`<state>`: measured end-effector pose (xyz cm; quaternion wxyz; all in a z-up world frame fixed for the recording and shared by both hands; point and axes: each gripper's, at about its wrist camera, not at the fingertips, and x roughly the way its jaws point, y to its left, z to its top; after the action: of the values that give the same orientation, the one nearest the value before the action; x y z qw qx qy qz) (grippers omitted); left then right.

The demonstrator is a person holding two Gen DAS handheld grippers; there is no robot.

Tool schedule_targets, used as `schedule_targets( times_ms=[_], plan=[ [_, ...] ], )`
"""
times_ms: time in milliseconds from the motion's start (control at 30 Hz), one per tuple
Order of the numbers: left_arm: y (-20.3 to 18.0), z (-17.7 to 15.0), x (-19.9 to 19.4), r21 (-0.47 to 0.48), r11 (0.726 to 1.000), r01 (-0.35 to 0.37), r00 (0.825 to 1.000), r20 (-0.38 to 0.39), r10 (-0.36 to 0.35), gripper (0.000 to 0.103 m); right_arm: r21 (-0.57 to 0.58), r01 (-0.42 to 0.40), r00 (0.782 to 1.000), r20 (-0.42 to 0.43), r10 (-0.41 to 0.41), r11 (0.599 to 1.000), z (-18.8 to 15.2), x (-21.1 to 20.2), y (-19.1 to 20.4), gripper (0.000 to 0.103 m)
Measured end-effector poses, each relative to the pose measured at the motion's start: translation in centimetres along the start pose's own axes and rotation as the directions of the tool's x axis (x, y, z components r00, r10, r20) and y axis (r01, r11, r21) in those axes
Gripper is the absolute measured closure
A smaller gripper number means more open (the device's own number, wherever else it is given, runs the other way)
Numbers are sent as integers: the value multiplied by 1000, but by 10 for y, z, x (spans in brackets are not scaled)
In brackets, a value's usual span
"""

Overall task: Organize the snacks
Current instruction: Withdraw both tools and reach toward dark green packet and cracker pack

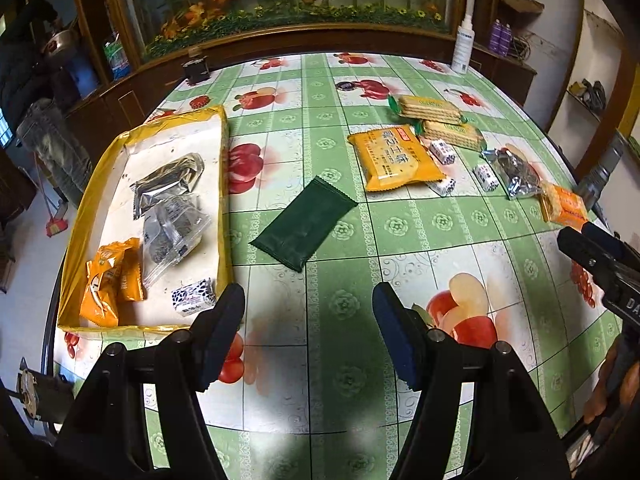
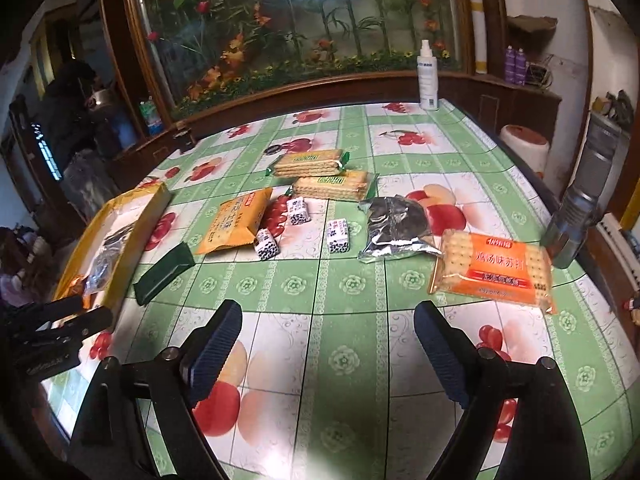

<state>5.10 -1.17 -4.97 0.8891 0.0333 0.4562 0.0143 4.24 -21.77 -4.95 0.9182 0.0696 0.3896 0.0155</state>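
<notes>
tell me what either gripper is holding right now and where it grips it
Nothing is held. The left gripper and right gripper both stand open over the table.

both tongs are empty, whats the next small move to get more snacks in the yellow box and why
Probably ease the left tongs forward onto the dark green packet. It lies flat on the tablecloth, right beside the yellow box and closest of the loose snacks. Those tongs are open with nothing between them. The right tongs, also open, could take the orange cracker pack afterwards.
</notes>
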Motion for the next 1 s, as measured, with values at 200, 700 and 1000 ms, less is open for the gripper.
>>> schedule_targets(
  times_ms=[200,700,1000],
  plan=[
    [-2,8,12,86,996,-5,1000,1,5,37,-101,-72,996,-52,67,992,-3,1,-37,13],
    [-12,44,65,345,938,28,997,-81,1,38,-371,-132,963,-270,30,919,34,31,-85,13],
    [-4,58,95,372,913,169,975,-197,-101,38,-485,-171,921,-389,-36,857,53,77,-101,13]
  ],
)
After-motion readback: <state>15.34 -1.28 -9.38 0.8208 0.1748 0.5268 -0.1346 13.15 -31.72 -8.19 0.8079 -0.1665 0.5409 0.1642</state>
